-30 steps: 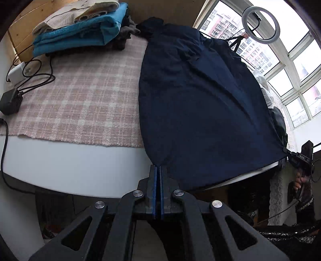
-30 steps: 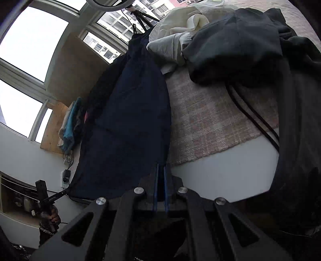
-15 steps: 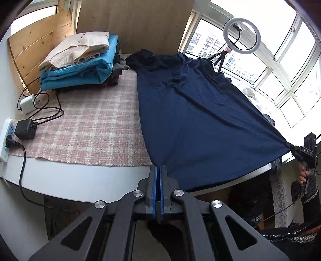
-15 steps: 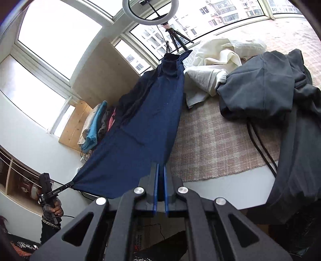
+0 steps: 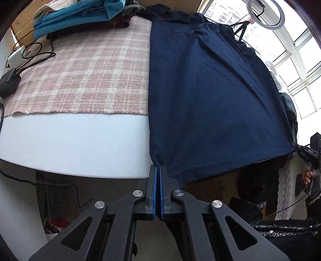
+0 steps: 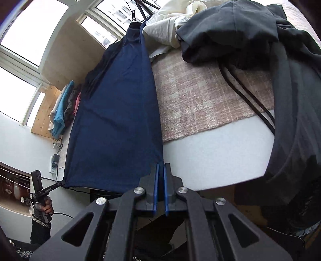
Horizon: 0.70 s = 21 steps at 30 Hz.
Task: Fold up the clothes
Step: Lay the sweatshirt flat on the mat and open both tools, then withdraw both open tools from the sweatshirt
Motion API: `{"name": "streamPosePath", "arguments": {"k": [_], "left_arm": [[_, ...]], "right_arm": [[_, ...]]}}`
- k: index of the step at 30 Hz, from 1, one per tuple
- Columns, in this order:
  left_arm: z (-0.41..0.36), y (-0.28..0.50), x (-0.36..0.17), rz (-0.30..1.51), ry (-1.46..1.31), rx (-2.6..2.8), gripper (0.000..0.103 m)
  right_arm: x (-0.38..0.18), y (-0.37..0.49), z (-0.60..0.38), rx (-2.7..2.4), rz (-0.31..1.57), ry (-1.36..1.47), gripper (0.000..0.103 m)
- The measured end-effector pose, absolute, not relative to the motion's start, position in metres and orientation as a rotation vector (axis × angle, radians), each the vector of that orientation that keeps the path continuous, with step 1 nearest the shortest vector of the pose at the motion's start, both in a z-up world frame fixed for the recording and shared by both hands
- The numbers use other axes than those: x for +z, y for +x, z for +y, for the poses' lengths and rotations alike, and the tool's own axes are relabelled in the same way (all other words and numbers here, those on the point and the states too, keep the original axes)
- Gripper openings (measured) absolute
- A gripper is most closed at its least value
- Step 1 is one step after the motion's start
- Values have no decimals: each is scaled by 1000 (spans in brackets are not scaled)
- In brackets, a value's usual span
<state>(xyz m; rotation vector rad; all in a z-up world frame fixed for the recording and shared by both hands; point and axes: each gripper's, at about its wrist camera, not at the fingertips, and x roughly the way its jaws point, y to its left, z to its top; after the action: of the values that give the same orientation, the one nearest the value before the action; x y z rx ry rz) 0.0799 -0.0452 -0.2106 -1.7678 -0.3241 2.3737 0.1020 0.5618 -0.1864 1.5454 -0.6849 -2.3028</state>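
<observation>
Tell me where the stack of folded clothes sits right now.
In the left wrist view, the stack of folded clothes sits at the far left corner of the pink plaid cloth, against the wooden panel, left of the navy garment.

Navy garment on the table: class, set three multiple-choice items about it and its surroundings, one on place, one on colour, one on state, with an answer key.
1. Where is the folded stack of clothes?
A. at the table's far left corner
B. on the floor
C. on top of the navy garment

2. What colour is the plaid cloth under the navy garment?
A. green
B. pink and cream
C. yellow

3. How is the navy garment held?
A. lying free
B. by one gripper
C. by a corner in each gripper

Key: 1 A, it sits beyond the plaid cloth; 2 B, its checks show; 3 C, the left gripper and right gripper each pinch a corner.
</observation>
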Motion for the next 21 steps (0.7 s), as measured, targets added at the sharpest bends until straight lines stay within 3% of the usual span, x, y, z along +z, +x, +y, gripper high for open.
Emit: {"name": "streamPosePath", "arguments": {"k": [7,12,14,17,21], "left_arm": [[-46,83,-206,-290,-1841,2339,9],[-70,89,-164,-256,-1808,2439,9],[-79,87,-138,-227,-1762,2487,9],[-87,78,-94,-138,-1685,2586,11],[-101,57,-33,-120,-1582,2671,12]], "right_arm": [[-190,97,560,-2347,-567,1616,5],[-168,98,556,-2344,-504,1614,9],[-151,100,560,-2375,-496,1581,21],[-123,96,565,-2404,-463,1492,30],[-92,82,565,-2465,-352,1470,32]]}}
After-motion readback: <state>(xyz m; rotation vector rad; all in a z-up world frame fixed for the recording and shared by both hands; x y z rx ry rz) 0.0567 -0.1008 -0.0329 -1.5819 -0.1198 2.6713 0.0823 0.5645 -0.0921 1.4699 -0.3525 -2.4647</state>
